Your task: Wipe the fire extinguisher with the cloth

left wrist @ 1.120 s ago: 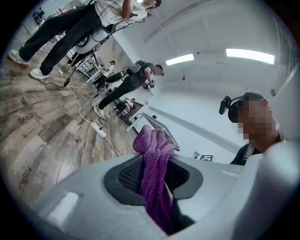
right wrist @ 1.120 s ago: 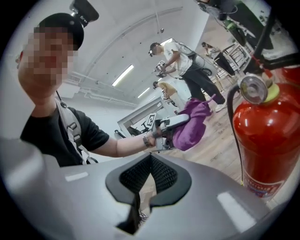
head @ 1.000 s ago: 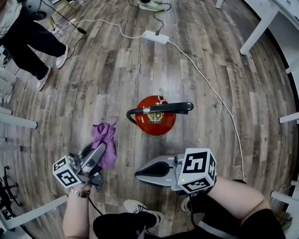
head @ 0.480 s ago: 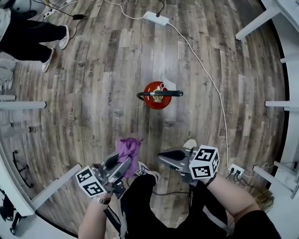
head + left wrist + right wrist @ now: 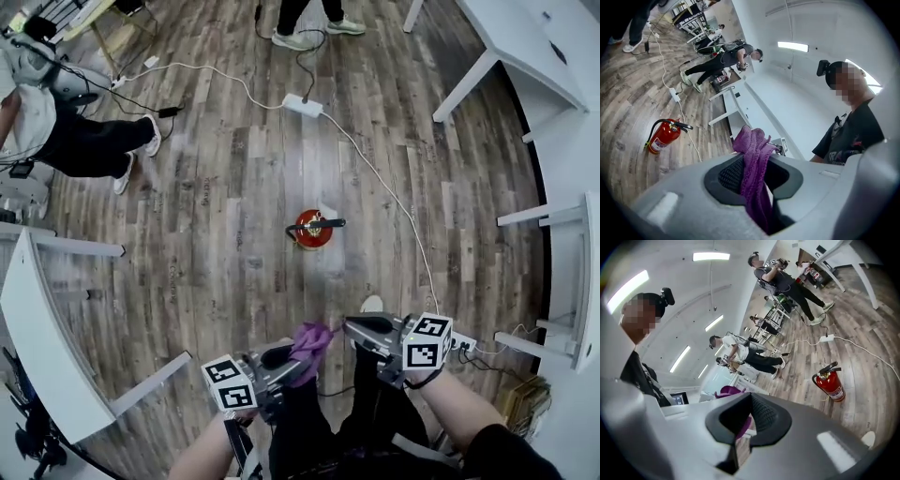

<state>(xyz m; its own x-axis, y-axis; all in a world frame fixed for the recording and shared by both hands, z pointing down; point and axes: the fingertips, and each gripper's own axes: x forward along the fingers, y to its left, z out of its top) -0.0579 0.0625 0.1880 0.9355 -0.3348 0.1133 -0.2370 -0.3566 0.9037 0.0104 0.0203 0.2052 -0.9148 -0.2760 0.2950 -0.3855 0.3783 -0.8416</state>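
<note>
At the far left of the head view, a white table stood on the wooden floor. Beyond it was a person in dark trousers.

Low in the frame, the left claw was clamped on a purple cloth. The left gripper view showed the cloth pinched between the two pads. A bunched end stuck out past the tips and the rest trailed back between the jaws.

The red fire extinguisher stood upright on the floor near the middle of the head view, well apart from both claws and from the cloth. Its black handle and hose sat on top. In the left gripper view it appeared at the lower left, and in the right gripper view at the right.

Further up the floor lay a white power strip. Its white cable ran down past the extinguisher's right side.

The right claw had its jaws closed together with nothing gripped between them. Its tip sat just beside the cloth and seemed not to touch it, though the head view was too small to be sure.

More white tables lined the right edge.
</note>
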